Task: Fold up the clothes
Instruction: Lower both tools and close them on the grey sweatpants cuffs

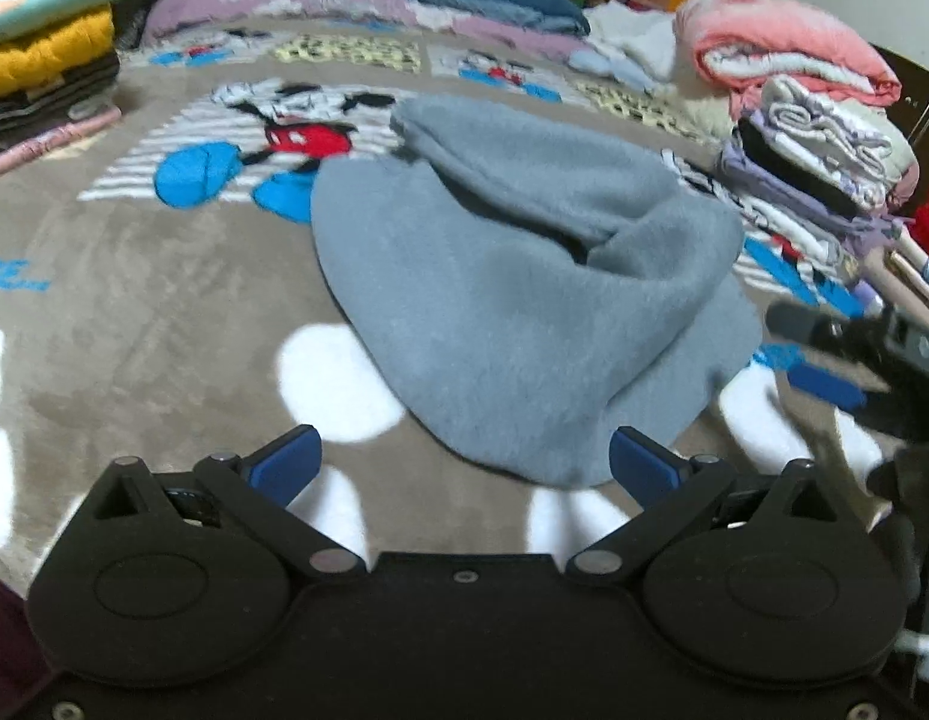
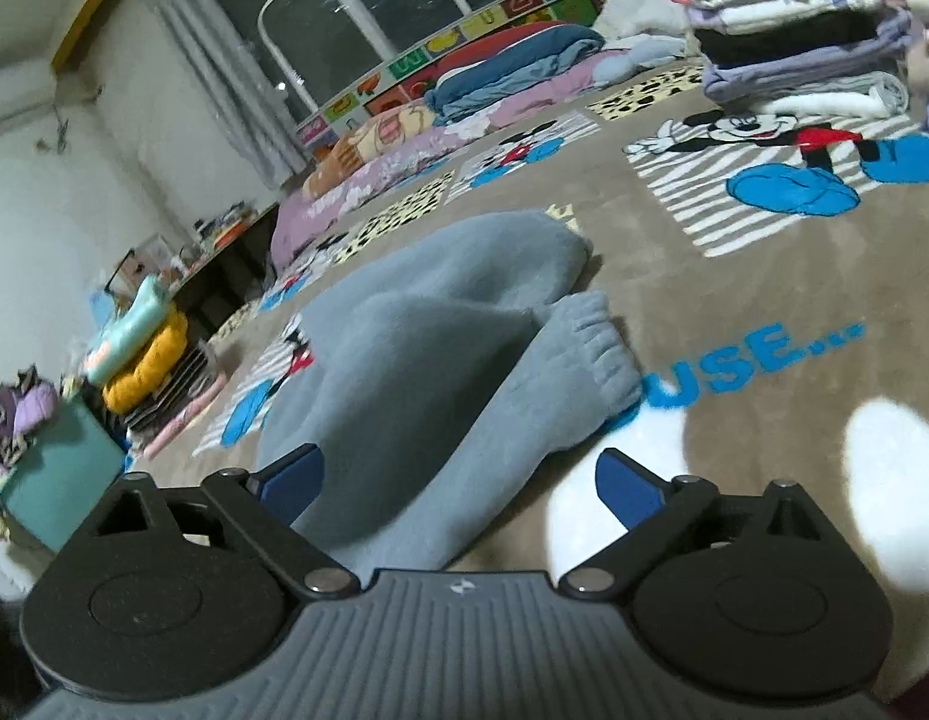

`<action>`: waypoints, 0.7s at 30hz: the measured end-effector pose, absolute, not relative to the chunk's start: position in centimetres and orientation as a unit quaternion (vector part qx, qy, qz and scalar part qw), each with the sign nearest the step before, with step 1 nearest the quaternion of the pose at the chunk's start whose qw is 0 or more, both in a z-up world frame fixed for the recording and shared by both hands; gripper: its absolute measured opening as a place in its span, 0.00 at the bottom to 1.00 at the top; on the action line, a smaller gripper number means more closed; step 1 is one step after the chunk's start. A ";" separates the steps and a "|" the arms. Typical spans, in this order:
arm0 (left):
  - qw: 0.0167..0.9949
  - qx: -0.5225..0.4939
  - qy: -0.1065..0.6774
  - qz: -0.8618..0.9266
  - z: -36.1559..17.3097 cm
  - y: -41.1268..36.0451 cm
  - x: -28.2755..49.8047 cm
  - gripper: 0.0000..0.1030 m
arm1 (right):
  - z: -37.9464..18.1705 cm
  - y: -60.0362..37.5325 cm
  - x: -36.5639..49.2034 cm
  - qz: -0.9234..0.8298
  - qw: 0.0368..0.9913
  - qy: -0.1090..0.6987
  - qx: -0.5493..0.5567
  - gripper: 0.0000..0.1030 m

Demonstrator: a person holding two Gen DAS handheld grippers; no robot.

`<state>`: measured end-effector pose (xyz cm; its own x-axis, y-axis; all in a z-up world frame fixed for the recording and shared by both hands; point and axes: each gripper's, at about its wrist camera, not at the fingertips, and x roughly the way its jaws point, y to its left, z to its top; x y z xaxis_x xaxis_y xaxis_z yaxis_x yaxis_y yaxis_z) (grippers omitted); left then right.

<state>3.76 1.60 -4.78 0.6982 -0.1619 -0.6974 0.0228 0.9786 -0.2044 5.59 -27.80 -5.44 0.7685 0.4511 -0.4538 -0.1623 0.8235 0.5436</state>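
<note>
Grey fleece garment (image 1: 524, 300) lies crumpled mid-blanket (image 1: 164, 312), unfolded, its cuffed end (image 2: 596, 348) nearest the right tool (image 2: 458, 480). Left tool (image 1: 464, 456) and right tool both gape wide, holding nothing, apparently positioned to grasp its near edge.

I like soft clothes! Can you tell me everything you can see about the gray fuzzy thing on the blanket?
The gray garment looks like soft fleece, plain with no print. It lies crumpled and loosely doubled over on the cartoon mouse blanket, not neatly folded. One end is a gathered, elastic-looking cuff. Both grippers are open beside its near edge: the left gripper and the right gripper. Neither grips it.
</note>
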 end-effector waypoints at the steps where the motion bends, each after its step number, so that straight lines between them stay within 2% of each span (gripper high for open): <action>1: 0.917 -0.092 0.385 -0.051 -4.9 1.6 3.9 1.00 | -5.7 -28.1 6.1 0.167 0.909 0.292 0.246 0.89; 7: 0.915 -0.101 0.389 -0.046 -5.8 1.8 4.9 1.00 | -7.3 -30.4 8.1 0.150 0.908 0.283 0.271 0.86; 14: 0.911 -0.169 0.373 -0.042 -5.7 4.3 6.8 1.00 | -9.2 -32.6 10.8 0.148 0.887 0.287 0.330 0.86; 18: 0.910 -0.202 0.362 -0.031 -5.5 6.2 8.8 1.00 | -9.6 -32.2 12.4 0.157 0.887 0.286 0.326 0.86; 21: 0.913 -0.203 0.353 -0.021 -5.5 7.4 10.4 1.00 | -9.9 -31.5 13.4 0.168 0.890 0.288 0.313 0.81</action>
